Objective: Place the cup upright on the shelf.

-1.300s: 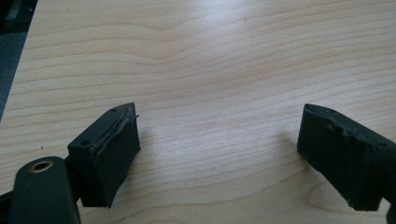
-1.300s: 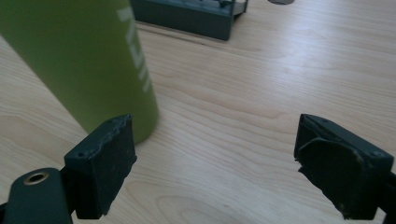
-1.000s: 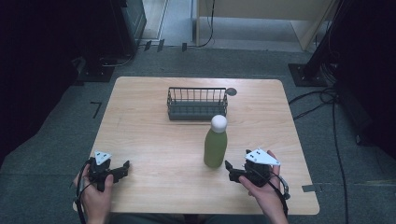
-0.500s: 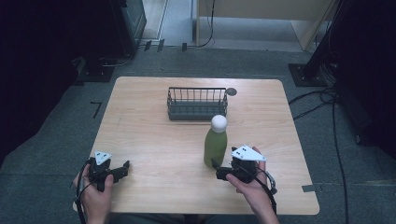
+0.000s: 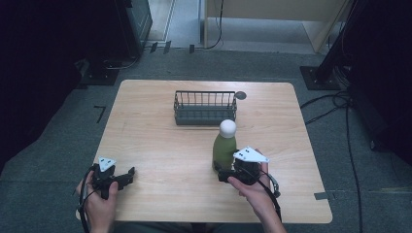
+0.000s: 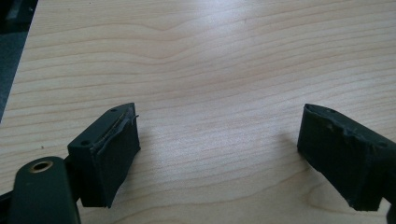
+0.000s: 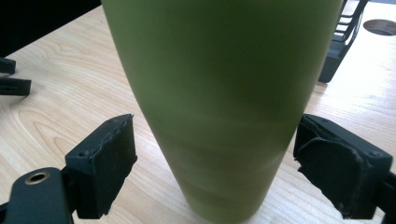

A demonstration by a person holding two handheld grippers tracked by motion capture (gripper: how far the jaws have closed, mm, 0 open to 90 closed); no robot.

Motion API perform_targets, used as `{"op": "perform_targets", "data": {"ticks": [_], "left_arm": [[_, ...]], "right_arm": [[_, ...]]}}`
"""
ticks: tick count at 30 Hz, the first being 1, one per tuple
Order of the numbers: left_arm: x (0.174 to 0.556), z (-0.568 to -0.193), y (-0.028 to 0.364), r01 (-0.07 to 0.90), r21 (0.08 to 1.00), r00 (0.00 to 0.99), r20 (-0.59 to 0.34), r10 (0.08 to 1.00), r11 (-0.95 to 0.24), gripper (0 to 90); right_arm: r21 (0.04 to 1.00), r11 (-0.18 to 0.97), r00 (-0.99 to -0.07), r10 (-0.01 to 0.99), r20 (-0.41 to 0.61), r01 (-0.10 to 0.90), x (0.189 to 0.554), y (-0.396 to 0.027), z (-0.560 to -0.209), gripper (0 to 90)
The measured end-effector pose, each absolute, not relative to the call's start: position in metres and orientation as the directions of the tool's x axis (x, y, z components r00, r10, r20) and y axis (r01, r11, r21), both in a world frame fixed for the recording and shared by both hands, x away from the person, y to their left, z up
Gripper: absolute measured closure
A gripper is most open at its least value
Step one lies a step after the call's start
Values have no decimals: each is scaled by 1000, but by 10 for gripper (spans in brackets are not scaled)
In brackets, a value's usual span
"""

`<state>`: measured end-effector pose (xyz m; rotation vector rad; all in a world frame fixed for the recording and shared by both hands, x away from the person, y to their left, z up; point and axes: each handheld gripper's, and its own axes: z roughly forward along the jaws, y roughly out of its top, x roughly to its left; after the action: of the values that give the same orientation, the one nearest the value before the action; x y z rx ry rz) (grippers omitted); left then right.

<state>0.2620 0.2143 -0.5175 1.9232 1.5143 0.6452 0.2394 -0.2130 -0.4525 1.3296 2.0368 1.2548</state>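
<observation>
Right of centre in the high view, the tall green bottle with a round white cap [image 5: 225, 145] stands upright on the light wooden table [image 5: 160, 145], long axis vertical, cap up, just in front of the dark wire basket [image 5: 205, 108]. Since a second ago the right gripper [image 5: 222, 174] has slid in from the right to the bottle's base; its jaws are spread, one on each side of the green body [image 7: 219, 102], not yet clamped. Likely a grasp is next. Lower left, the left gripper [image 5: 127, 175] rests unmoved, jaws released over bare wood.
</observation>
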Motion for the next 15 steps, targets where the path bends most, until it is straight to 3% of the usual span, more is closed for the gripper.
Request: {"op": "perform_targets", "data": {"ticks": [15], "left_arm": [[262,-517,214,681,713,231,10,973,-169,134]], "right_arm": [[866,127,-437,892,113,484,251,-204,-451,156]]}}
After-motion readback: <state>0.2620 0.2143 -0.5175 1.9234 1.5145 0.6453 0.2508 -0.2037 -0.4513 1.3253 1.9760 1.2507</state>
